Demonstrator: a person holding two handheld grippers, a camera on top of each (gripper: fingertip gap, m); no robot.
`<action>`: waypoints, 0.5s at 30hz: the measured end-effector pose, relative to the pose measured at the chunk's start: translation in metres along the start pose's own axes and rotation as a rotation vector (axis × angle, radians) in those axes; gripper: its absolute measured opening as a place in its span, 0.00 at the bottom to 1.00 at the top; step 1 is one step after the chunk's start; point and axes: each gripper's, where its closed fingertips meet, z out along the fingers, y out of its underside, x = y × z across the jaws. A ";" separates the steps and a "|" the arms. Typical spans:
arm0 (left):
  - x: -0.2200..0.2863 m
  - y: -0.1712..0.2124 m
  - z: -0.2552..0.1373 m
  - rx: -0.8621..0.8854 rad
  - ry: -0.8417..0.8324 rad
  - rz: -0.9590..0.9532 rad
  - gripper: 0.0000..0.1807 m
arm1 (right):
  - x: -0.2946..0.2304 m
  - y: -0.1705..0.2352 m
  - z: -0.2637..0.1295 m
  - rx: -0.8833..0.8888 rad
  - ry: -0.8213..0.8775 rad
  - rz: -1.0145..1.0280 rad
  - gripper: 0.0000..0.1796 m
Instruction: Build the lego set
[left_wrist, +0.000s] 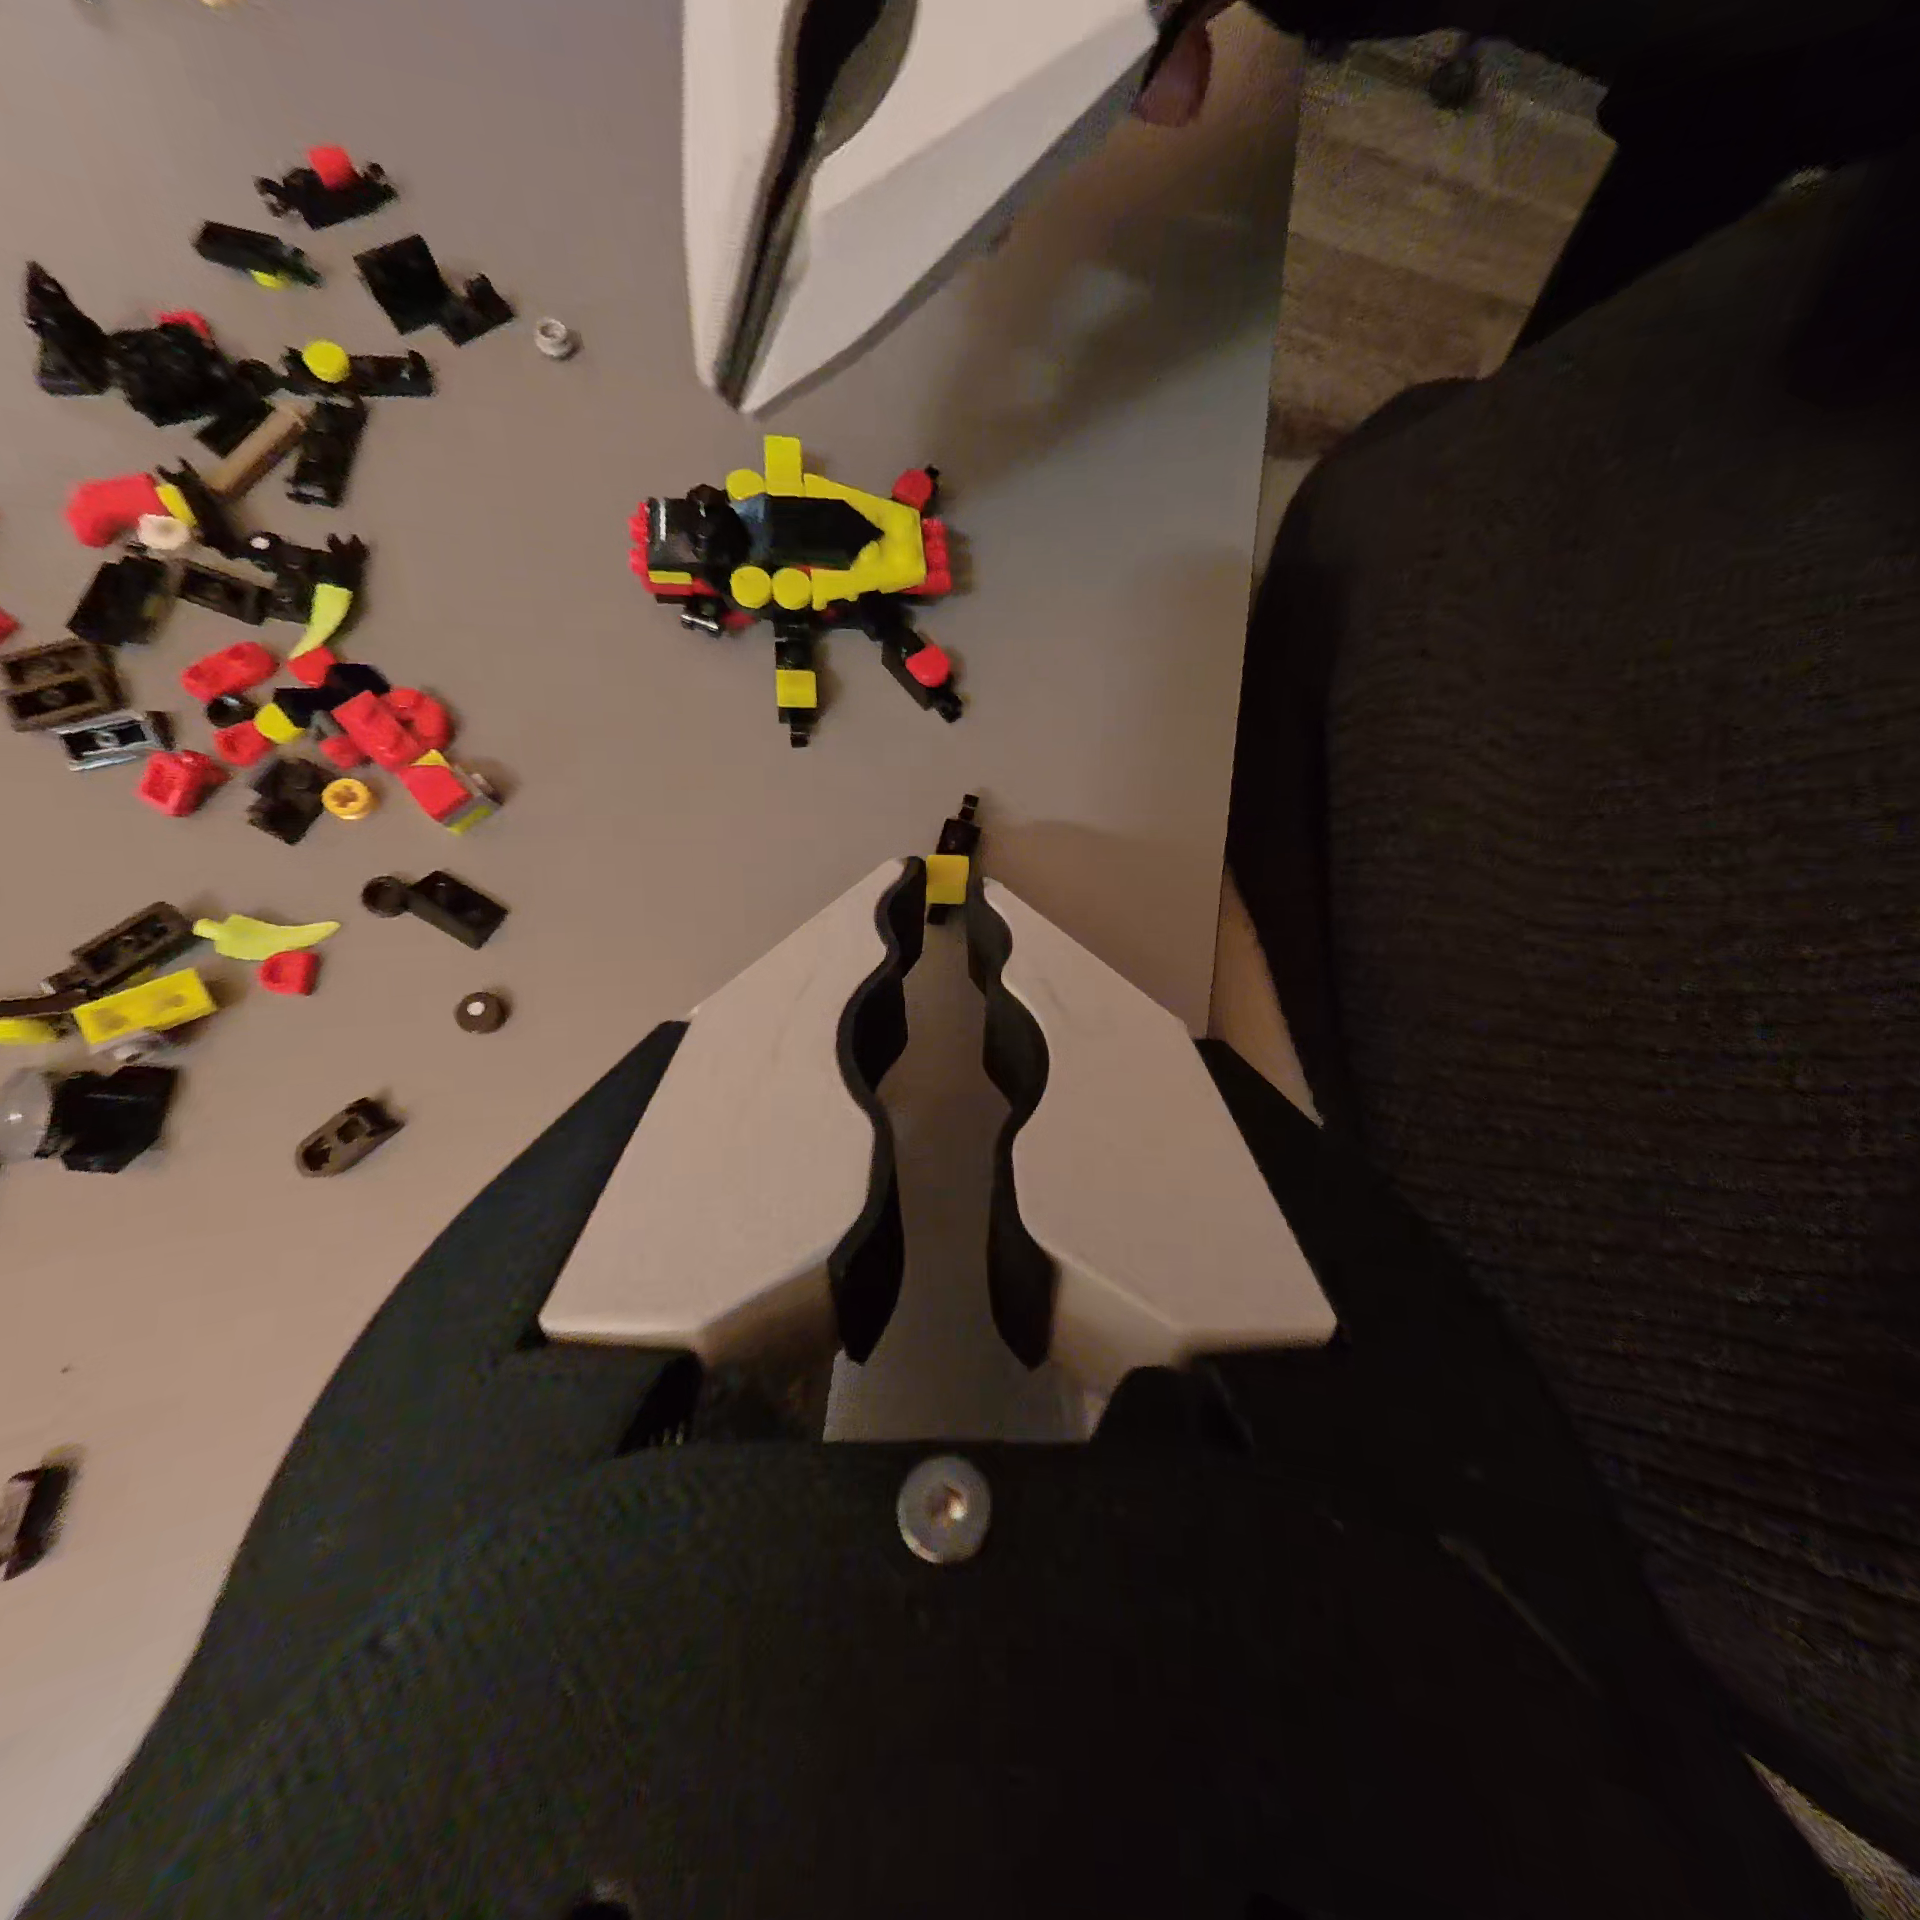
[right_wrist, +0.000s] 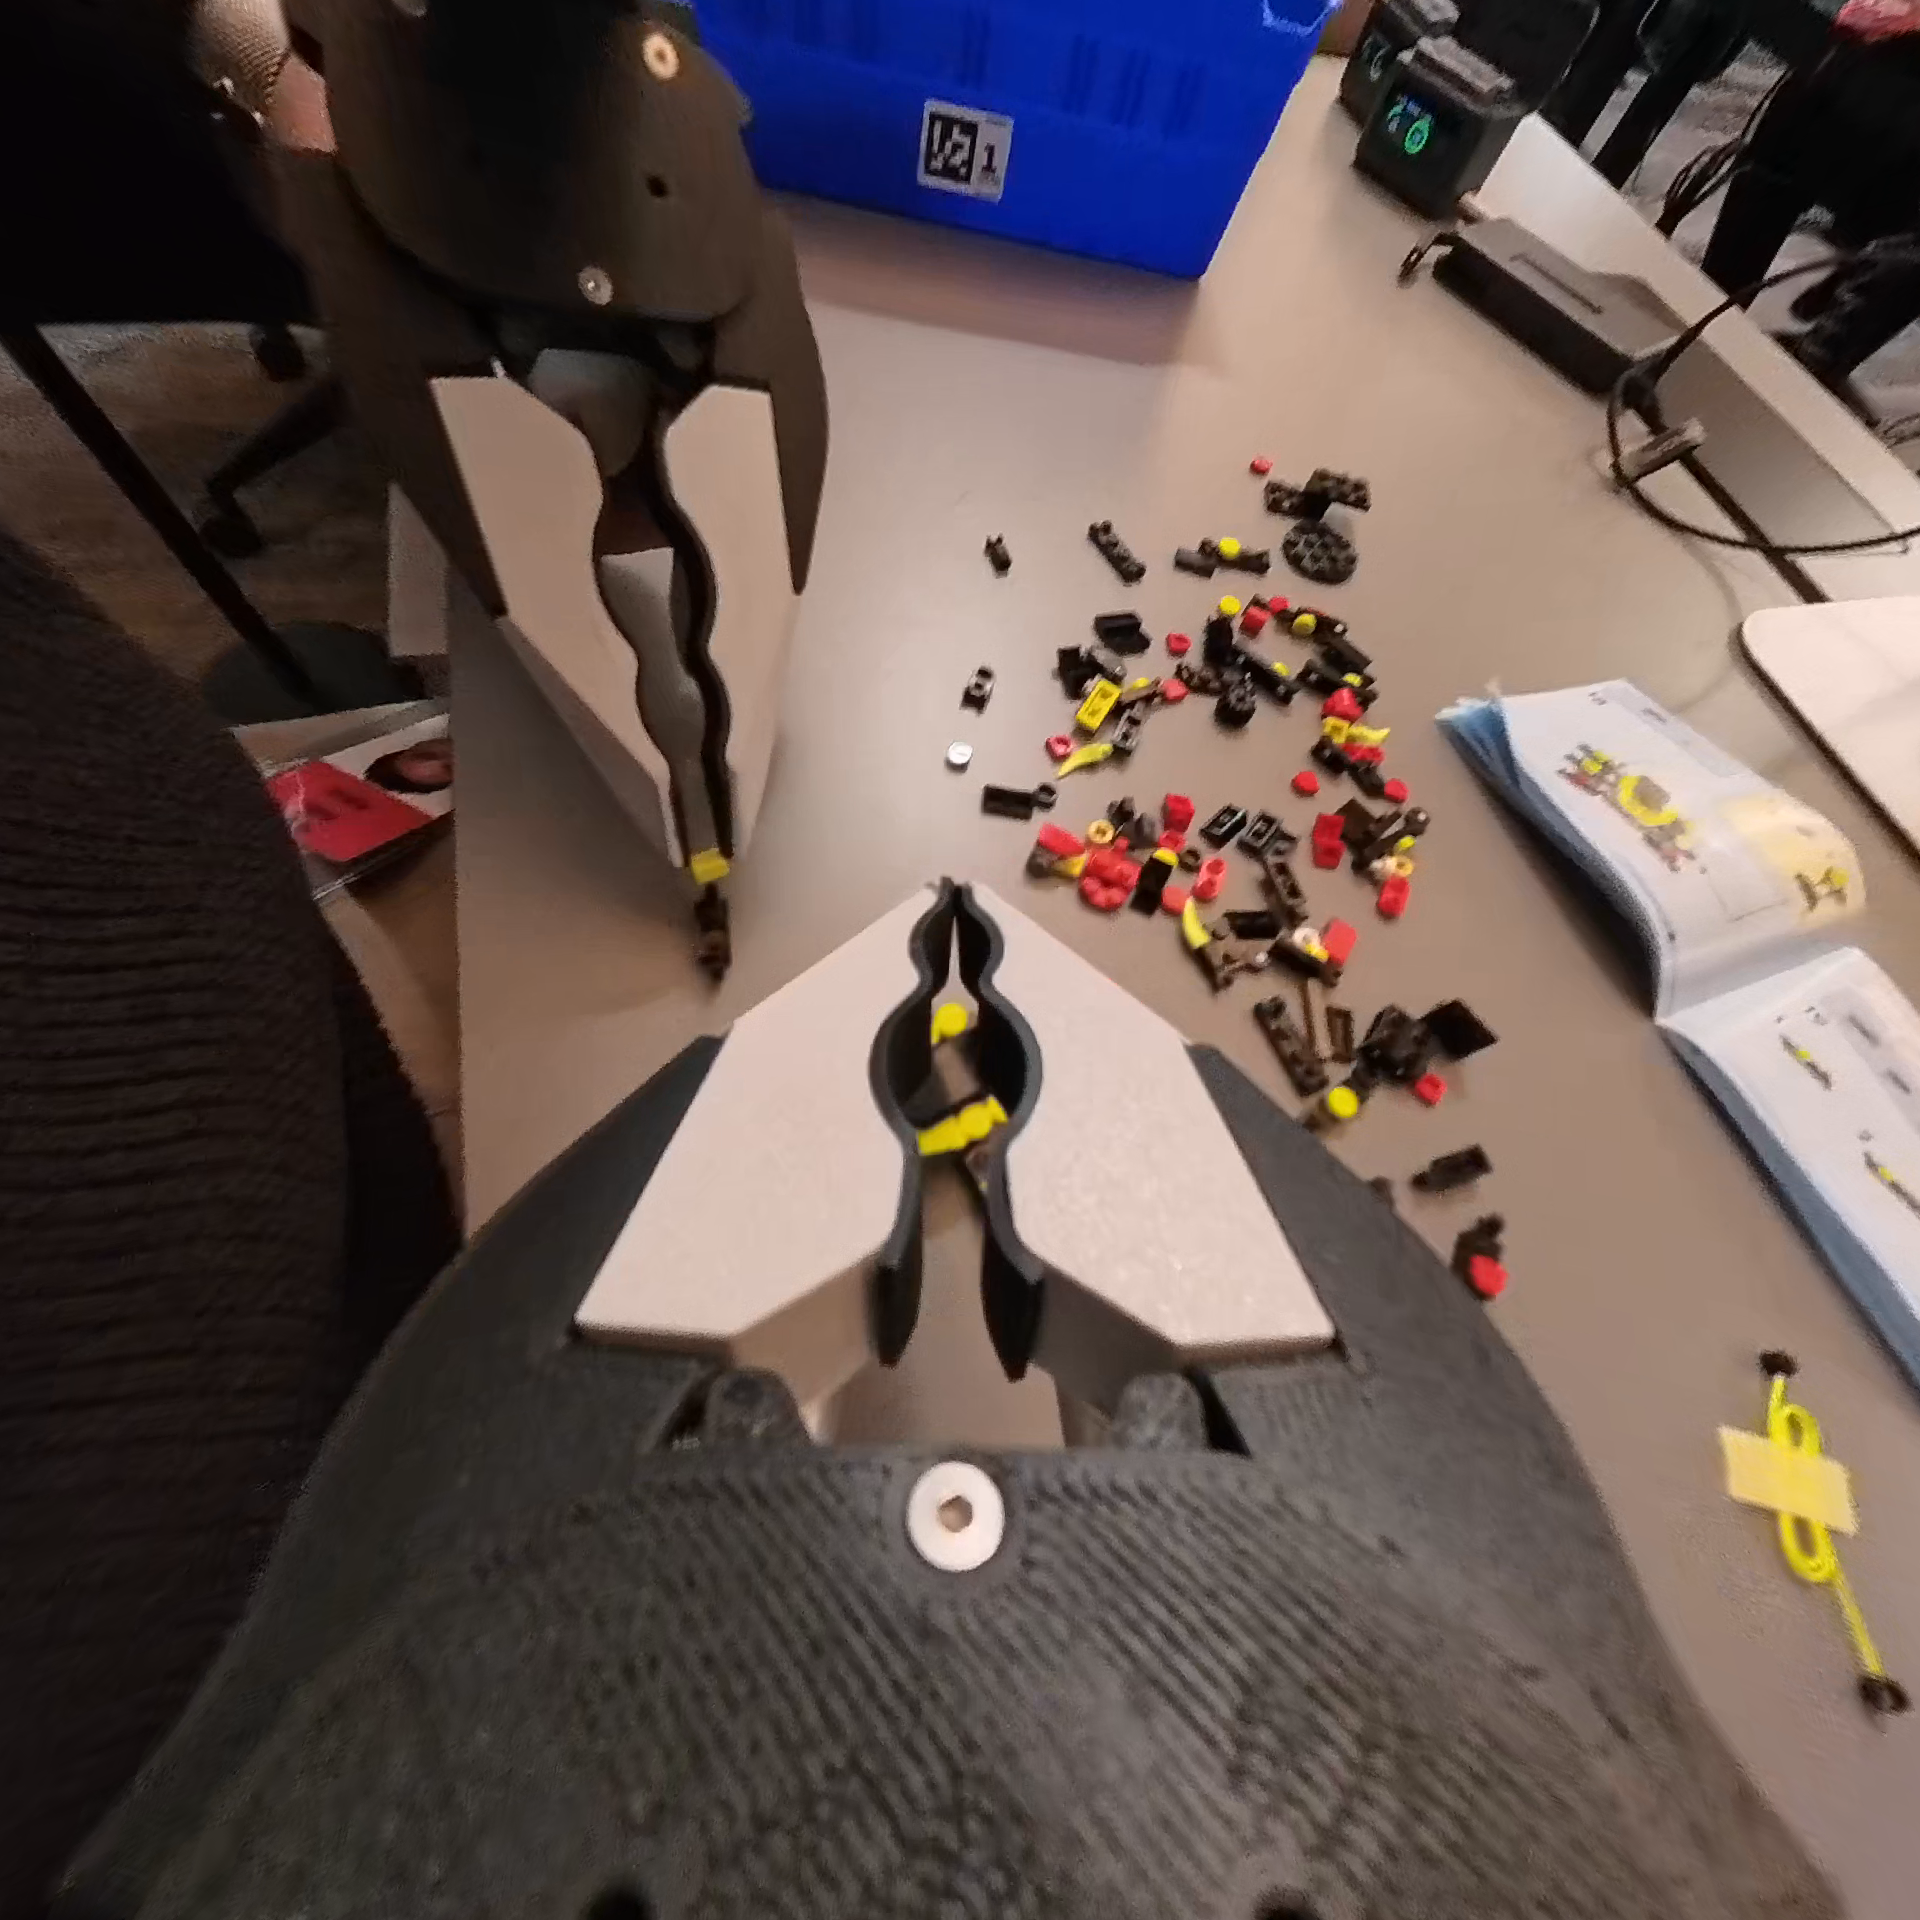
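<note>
The left claw was pinched at its tips on a small leg piece, a black stalk with a yellow block, whose black end stuck out past the fingertips above the grey surface. In the right wrist view the same claw pointed downward, with the leg piece hanging from its tips near the surface edge. The right claw had its tips pressed together with nothing between them; through the round gap farther back in its pads, yellow and black parts of the model showed beneath it. In the left wrist view that right claw hung tip-down just beyond the partly built model, a black, yellow and red creature with a few legs already on, lying on the surface between the two claws. The pile of loose bricks lay spread well to the left of the model, in red, black, yellow and lime. From the right wrist view the pile sat between the claws and an open instruction booklet with printed building diagrams, too blurred to make out. A blue bin stood at the far side with a white sticker carrying a black square marker pattern. A yellow elastic cord with a yellow tag lay near the right edge, and a dark-clothed person sat against the surface.
</note>
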 end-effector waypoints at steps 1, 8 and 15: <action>0.001 0.000 0.002 -0.004 0.006 -0.003 0.03 | -0.004 0.004 -0.003 -0.008 -0.005 0.011 0.00; -0.003 0.000 0.006 -0.012 -0.010 0.007 0.03 | -0.015 0.008 -0.007 -0.001 -0.050 0.052 0.00; -0.028 -0.012 -0.022 0.144 -0.042 -0.117 0.03 | -0.013 0.012 -0.007 -0.007 -0.071 0.073 0.00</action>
